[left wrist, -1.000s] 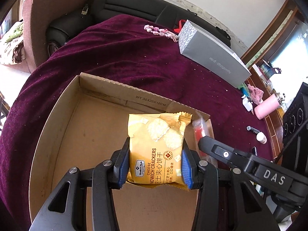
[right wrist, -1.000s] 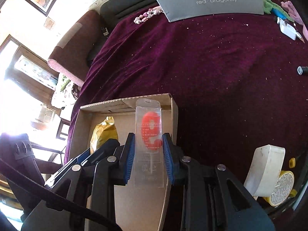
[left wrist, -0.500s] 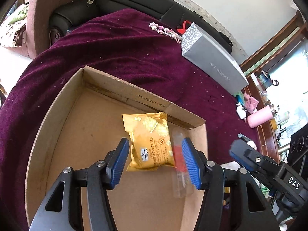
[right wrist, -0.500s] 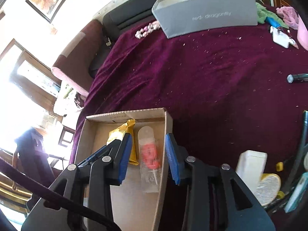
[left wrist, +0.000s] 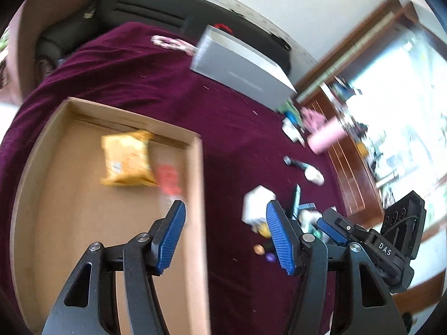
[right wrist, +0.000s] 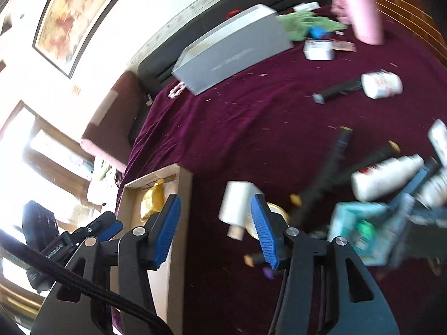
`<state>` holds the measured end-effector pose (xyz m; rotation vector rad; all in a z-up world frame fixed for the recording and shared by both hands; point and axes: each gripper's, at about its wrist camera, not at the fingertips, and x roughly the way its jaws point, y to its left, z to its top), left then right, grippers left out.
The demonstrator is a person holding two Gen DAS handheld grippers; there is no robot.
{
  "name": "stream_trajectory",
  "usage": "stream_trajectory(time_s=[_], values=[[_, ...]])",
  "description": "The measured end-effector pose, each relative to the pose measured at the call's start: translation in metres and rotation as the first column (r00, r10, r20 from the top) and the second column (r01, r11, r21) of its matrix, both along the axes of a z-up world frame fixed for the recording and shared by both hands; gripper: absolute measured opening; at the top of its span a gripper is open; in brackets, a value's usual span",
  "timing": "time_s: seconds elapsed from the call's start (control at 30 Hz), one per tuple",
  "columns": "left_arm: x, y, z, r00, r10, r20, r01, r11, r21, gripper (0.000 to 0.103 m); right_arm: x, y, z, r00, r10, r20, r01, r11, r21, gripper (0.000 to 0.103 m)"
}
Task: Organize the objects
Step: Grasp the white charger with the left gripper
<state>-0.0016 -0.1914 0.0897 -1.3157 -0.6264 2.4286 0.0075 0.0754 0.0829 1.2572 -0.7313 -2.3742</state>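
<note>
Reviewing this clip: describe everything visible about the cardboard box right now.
The cardboard box is a shallow, open-topped tray of plain brown corrugated board, lying flat on the purple tablecloth. Inside lie a yellow cracker packet near the far wall and, beside it, a blurred clear packet with red contents. Neither gripper touches the box; the right wrist view shows only its near corner.

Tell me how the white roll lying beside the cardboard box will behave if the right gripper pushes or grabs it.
The white roll lies on its side on the purple cloth, so a sideways push would probably make it roll, though the soft fabric may slow it. Its smooth rounded sides look apt to slip between the open right gripper; gripping it squarely seems safer.
</note>
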Motion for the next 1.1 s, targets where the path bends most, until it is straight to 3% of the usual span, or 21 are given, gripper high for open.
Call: stream_trajectory(time_s=[0.3,0.6,0.83,0.87,0.9,0.93,1.1], values=[[-0.013,0.076,-0.022,0.998,-0.059,0.037,0.062,0.992,-0.106,0.054,0.041,0.066,-0.02,0.997,-0.072,0.014,0.073,0.996,-0.045,0.052],[-0.051,0.112,-0.04,0.998,-0.049,0.049,0.059,0.973,-0.222,0.054,0.054,0.111,-0.035,0.993,-0.113,0.024,0.114,0.988,-0.106,0.056],[-0.067,0.131,-0.058,0.994,-0.068,0.084,0.088,0.96,-0.268,0.053,0.056,0.133,-0.039,0.991,-0.131,0.016,0.132,0.983,-0.127,0.057],[-0.067,0.134,-0.059,0.994,-0.074,0.082,0.095,0.955,-0.281,0.052,0.055,0.136,-0.041,0.991,-0.136,0.018,0.137,0.982,-0.13,0.057],[-0.068,0.137,-0.06,0.994,-0.077,0.077,0.096,0.95,-0.296,0.04,0.055,0.138,-0.042,0.99,-0.139,0.019,0.14,0.981,-0.133,0.057],[-0.068,0.138,-0.061,0.994,-0.082,0.077,0.102,0.949,-0.3,0.021,0.055,0.139,-0.043,0.99,-0.139,0.019,0.14,0.981,-0.137,0.057],[-0.061,0.129,-0.059,0.995,-0.085,0.059,0.098,0.962,-0.256,0.018,0.055,0.142,-0.042,0.991,-0.13,0.013,0.13,0.98,-0.151,0.058]])
